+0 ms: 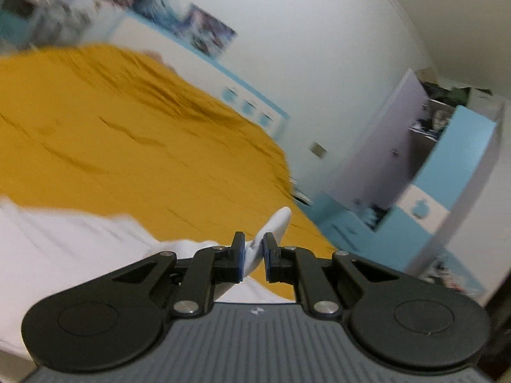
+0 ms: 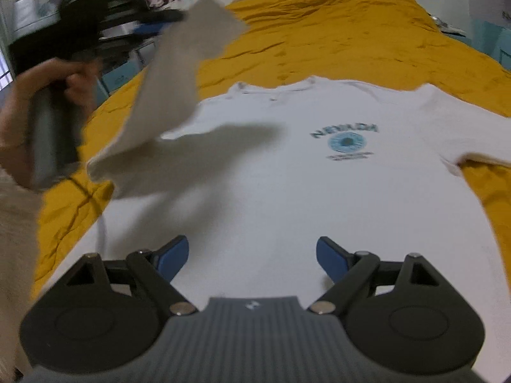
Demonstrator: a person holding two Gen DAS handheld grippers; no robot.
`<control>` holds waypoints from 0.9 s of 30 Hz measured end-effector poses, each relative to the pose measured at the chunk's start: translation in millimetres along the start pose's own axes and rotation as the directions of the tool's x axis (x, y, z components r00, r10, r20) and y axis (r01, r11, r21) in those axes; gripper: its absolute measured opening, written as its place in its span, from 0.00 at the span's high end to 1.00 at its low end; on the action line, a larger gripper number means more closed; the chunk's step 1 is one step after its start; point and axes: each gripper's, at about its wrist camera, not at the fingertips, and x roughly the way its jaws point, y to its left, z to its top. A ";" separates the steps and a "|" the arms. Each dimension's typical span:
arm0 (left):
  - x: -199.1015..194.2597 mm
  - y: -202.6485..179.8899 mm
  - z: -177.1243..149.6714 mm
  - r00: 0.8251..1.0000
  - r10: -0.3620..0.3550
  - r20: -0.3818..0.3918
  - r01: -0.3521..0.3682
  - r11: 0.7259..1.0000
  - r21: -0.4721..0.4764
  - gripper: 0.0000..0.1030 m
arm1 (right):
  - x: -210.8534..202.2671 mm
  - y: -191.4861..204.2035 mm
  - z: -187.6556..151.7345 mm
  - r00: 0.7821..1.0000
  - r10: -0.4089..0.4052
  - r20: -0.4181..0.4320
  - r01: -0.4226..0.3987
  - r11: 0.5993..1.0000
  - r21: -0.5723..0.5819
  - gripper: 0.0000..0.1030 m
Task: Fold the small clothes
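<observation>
White T-shirt (image 2: 271, 198), laid front-up on the yellow bedspread (image 2: 351, 32). Nearest, the right gripper (image 2: 252, 255) is held wide open above the hem, nothing between its pads. Farther off, the left gripper (image 1: 254, 257) is clamped on the left sleeve (image 2: 179, 73), raised clear. For a clean fold, the sleeve should be carried straight across the chest and laid flat.

Black left gripper (image 1: 254, 255) with blue pads, grey ribbed body; apparently cream knit sleeve (image 2: 16, 210).
</observation>
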 end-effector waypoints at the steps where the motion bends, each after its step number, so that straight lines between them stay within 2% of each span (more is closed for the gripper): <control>1: 12.3 -7.9 -7.9 1.000 -0.026 -0.010 0.026 1.000 -0.018 0.88 | -2.1 -7.4 -0.7 1.000 -0.011 -0.001 0.011 1.000 0.006 0.19; 4: 50.3 -20.6 -23.6 0.992 -0.101 -0.078 0.097 0.994 -0.053 0.87 | -8.4 -28.5 -2.6 0.998 -0.058 -0.005 0.058 0.998 0.031 0.19; 5: 63.3 -23.6 -30.1 0.987 -0.106 -0.121 0.103 0.994 -0.036 0.77 | -10.6 -35.3 -2.7 0.997 -0.076 -0.007 0.076 0.996 0.040 0.19; 6: 73.5 -25.4 -35.4 0.984 -0.083 -0.160 0.080 0.997 -0.024 0.68 | -12.9 -41.7 -2.1 0.996 -0.092 -0.006 0.093 0.994 0.049 0.19; 8: 82.7 -25.7 -47.4 0.971 -0.061 -0.231 0.058 0.998 -0.020 0.65 | -17.9 -53.5 0.0 0.994 -0.113 0.007 0.112 0.991 0.069 0.19; 10: 73.1 -16.9 -50.1 0.962 -0.089 -0.257 0.077 0.996 -0.054 0.59 | -24.2 -65.2 4.8 0.993 -0.114 0.037 0.110 0.989 0.097 0.19; 12: 52.5 -4.7 -45.9 0.962 -0.100 -0.255 0.083 0.994 -0.074 0.37 | -28.0 -79.7 14.4 0.995 -0.079 0.064 0.069 0.985 0.157 0.19; 15: 5.4 22.7 -34.7 0.972 -0.014 -0.234 -0.004 0.997 -0.076 0.16 | -23.6 -103.3 34.8 0.995 0.010 0.104 -0.038 0.961 0.275 0.20; 16: -16.0 38.4 -31.2 0.972 0.029 -0.231 -0.049 0.996 -0.081 0.14 | -18.8 -111.5 41.2 0.992 0.040 0.116 -0.076 0.944 0.321 0.20; 17: -30.2 48.5 -30.1 0.967 0.066 -0.248 -0.089 0.992 -0.086 0.14 | -11.2 -118.0 47.8 0.991 0.059 0.116 -0.099 0.922 0.374 0.25; 19: -62.3 75.6 -29.9 0.946 0.132 -0.297 -0.178 0.975 -0.134 0.14 | 14.8 -132.9 60.9 0.987 0.112 0.117 -0.155 0.862 0.483 0.33; 21: -91.7 105.4 -34.1 0.933 0.179 -0.314 -0.253 0.943 -0.214 0.14 | 44.9 -141.6 70.9 0.989 0.113 0.091 -0.145 0.816 0.560 0.46; 22: -102.8 118.5 -36.1 0.910 0.241 -0.338 -0.329 0.916 -0.230 0.14 | 56.8 -142.9 74.6 0.993 0.091 0.073 -0.116 0.811 0.573 0.54; 23: -110.1 127.7 -38.8 0.866 0.330 -0.375 -0.426 0.880 -0.209 0.14 | 68.0 -143.6 77.9 0.996 0.063 0.059 -0.086 0.820 0.566 0.55; 24: -113.7 132.4 -42.7 0.789 0.445 -0.424 -0.544 0.826 -0.145 0.14 | 76.9 -140.3 81.2 0.998 0.030 0.049 -0.052 0.829 0.557 0.55; 25: -112.5 135.5 -45.2 0.678 0.565 -0.470 -0.657 0.752 -0.043 0.14 | 82.0 -137.3 82.5 0.999 0.005 0.035 -0.024 0.827 0.561 0.55; 26: -109.7 138.0 -49.1 0.587 0.644 -0.490 -0.718 0.694 0.051 0.16 | 87.0 -134.6 83.9 1.000 -0.009 0.016 -0.002 0.823 0.568 0.55; 27: -108.7 140.8 -53.0 0.571 0.642 -0.511 -0.704 0.703 0.096 0.17 | 91.8 -133.5 85.7 1.000 -0.008 0.007 0.002 0.819 0.574 0.55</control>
